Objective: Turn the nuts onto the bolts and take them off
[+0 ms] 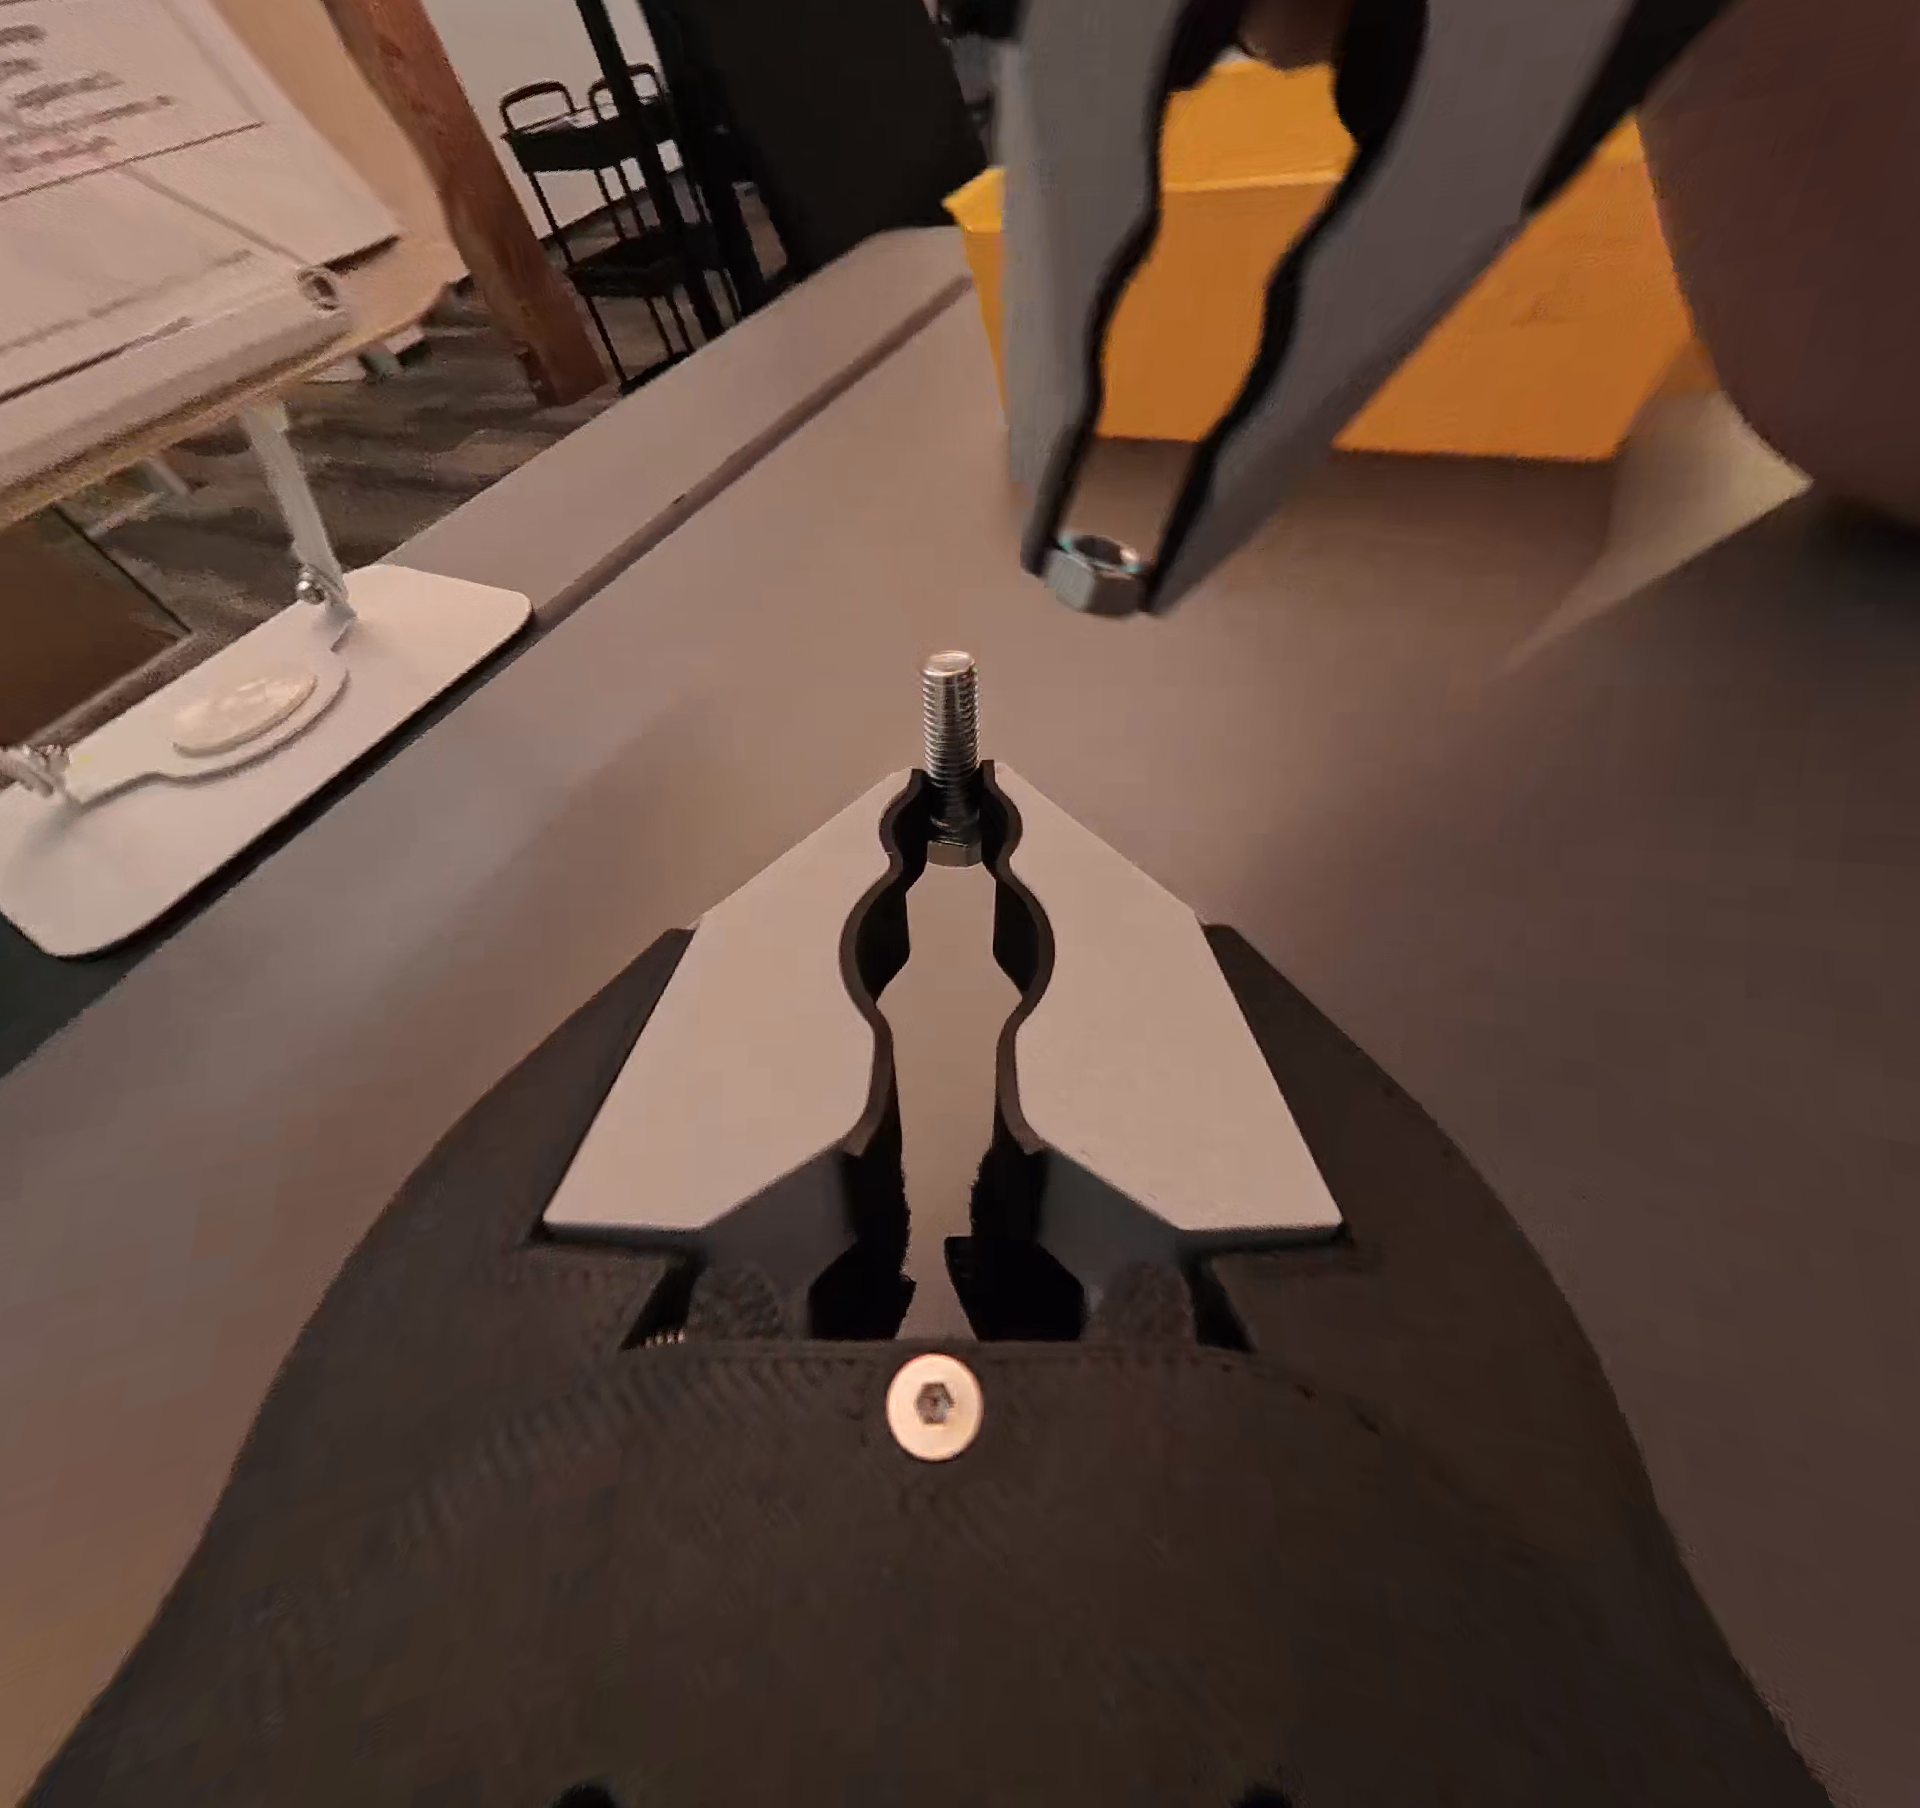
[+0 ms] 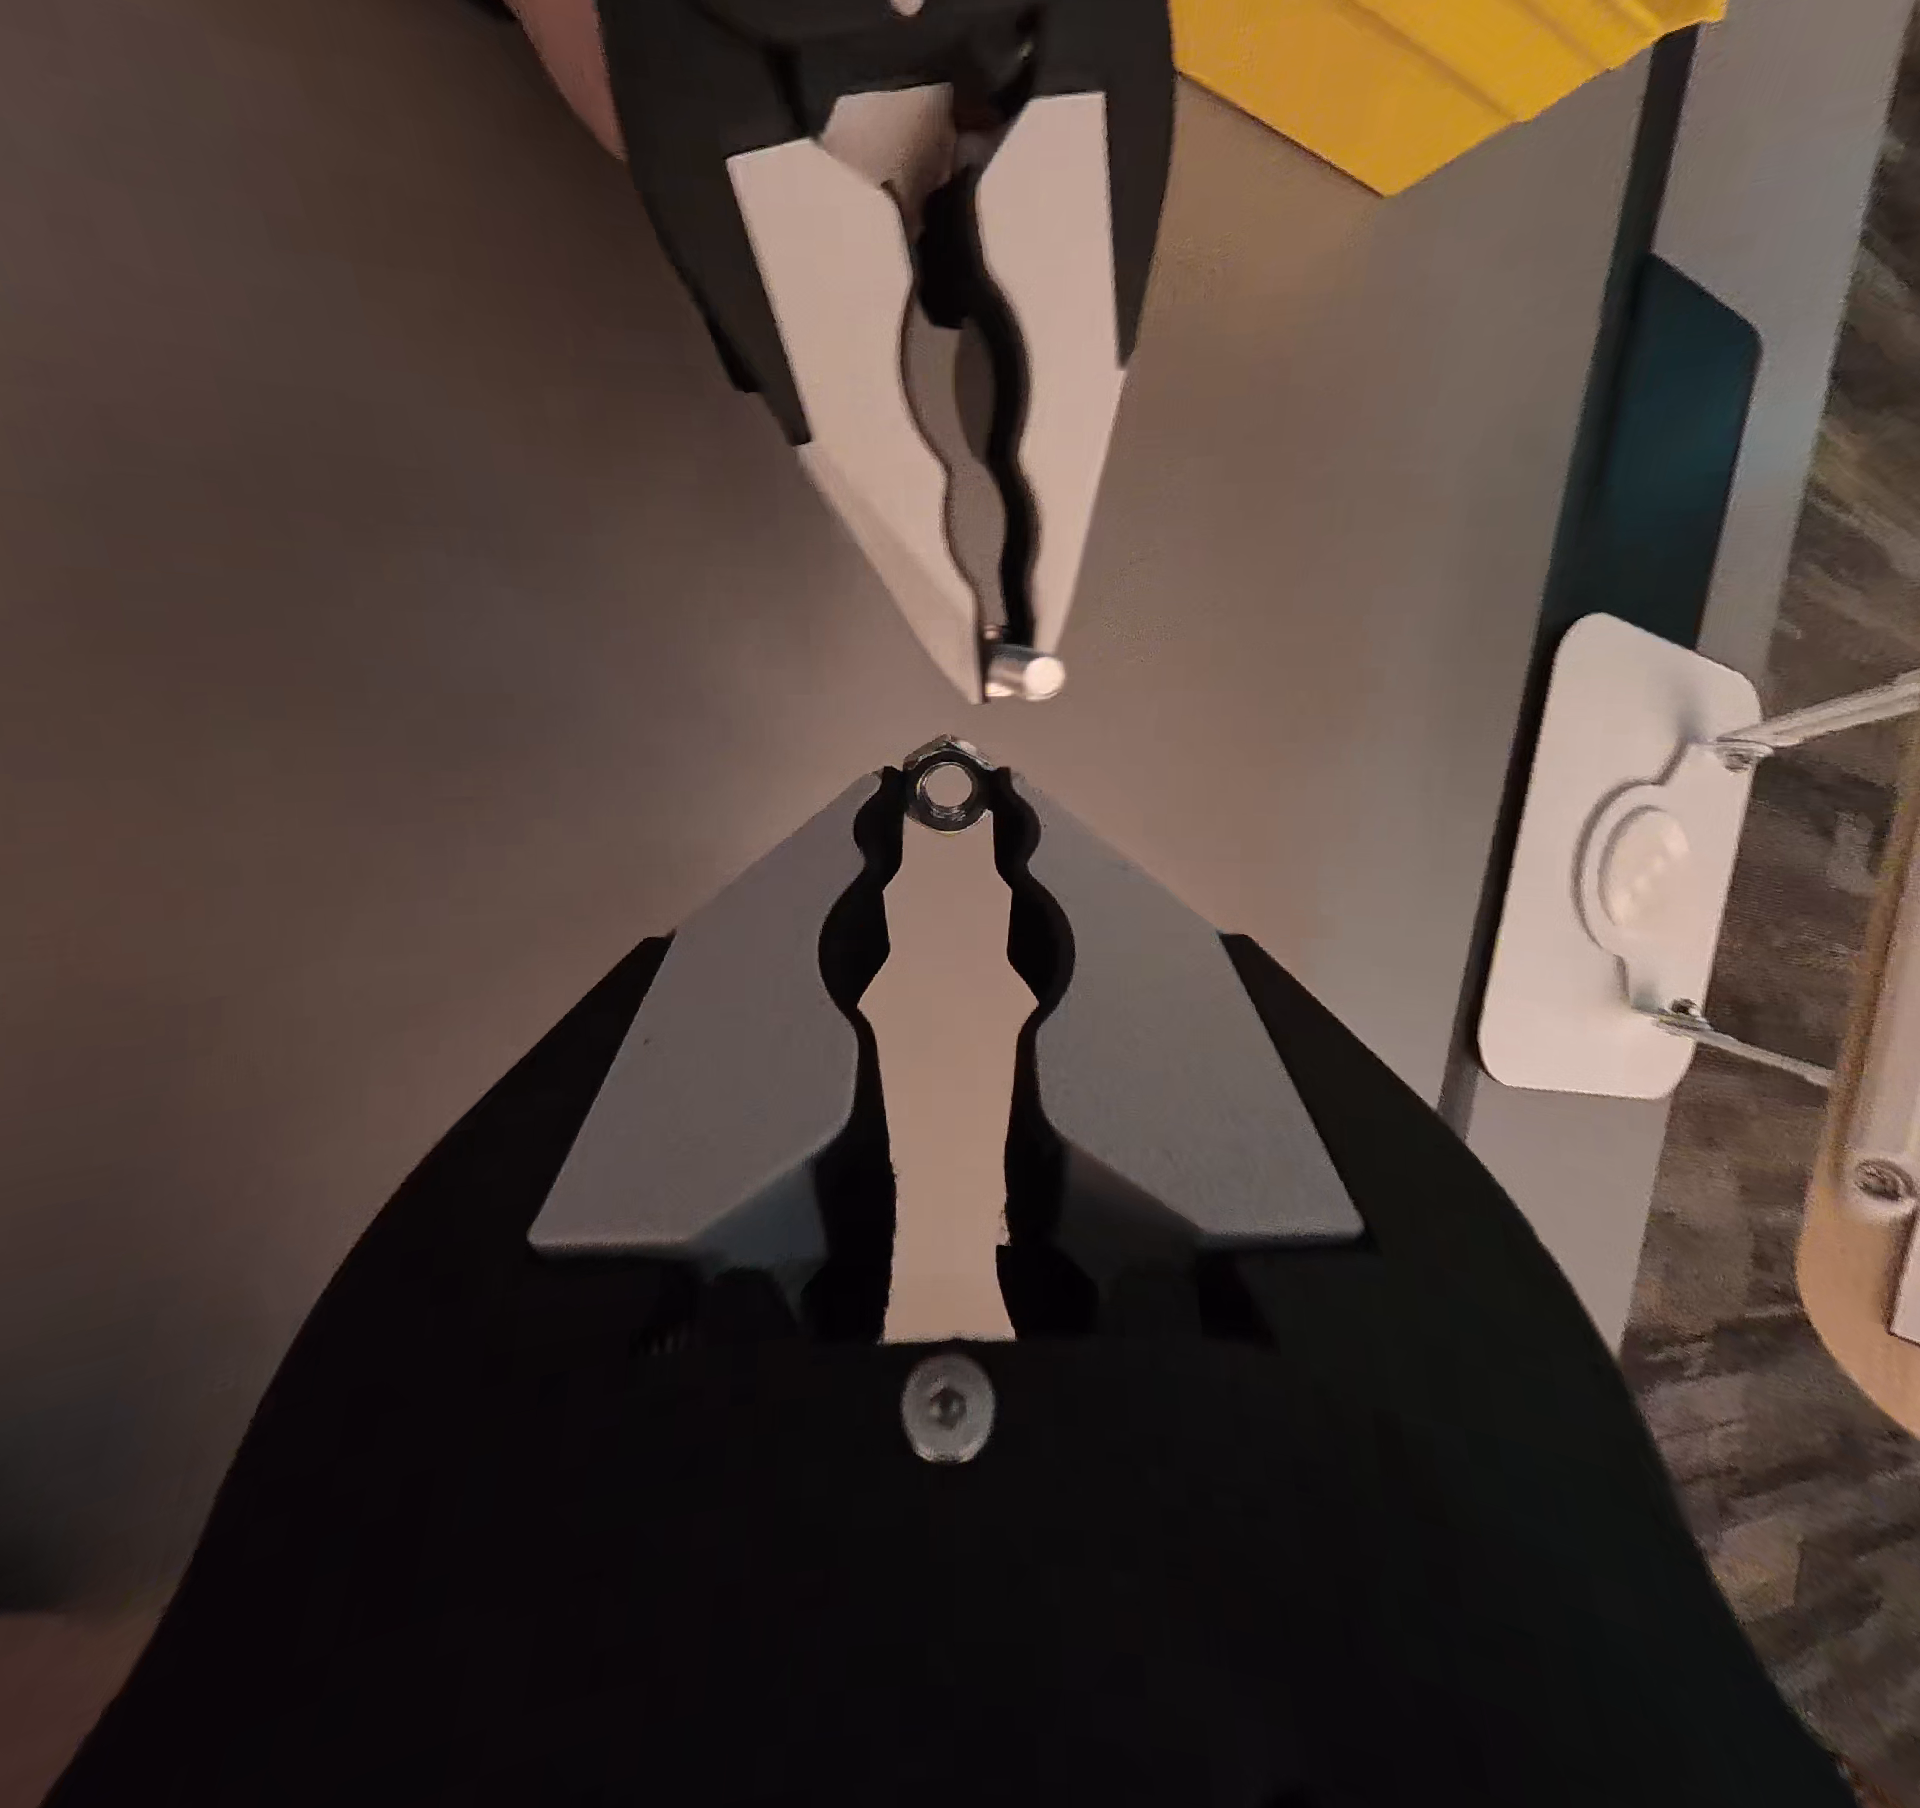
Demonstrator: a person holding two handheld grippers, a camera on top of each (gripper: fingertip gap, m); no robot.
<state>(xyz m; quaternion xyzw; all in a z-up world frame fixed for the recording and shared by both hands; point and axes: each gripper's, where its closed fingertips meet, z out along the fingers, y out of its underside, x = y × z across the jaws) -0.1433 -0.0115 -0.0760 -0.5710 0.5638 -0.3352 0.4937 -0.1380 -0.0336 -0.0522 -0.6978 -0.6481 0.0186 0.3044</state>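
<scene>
Nearest the lens in the left wrist view, the left claw (image 1: 948,802) is clamped on a silver bolt (image 1: 948,719), gripping it low on the shank just above the head, so the threaded end sticks out past the fingertips. Left of it, a white stand base (image 1: 312,709) sits on the grey surface (image 1: 1455,927). Up and to the right, the right claw (image 1: 1101,579) pinches a small hex nut (image 1: 1099,576), just beyond the bolt's tip and not touching it. Behind stands a yellow bin (image 1: 1247,304). In the right wrist view, the nut (image 2: 943,792) faces its hole toward the camera, with the bolt (image 2: 1023,672) a small gap away.
</scene>
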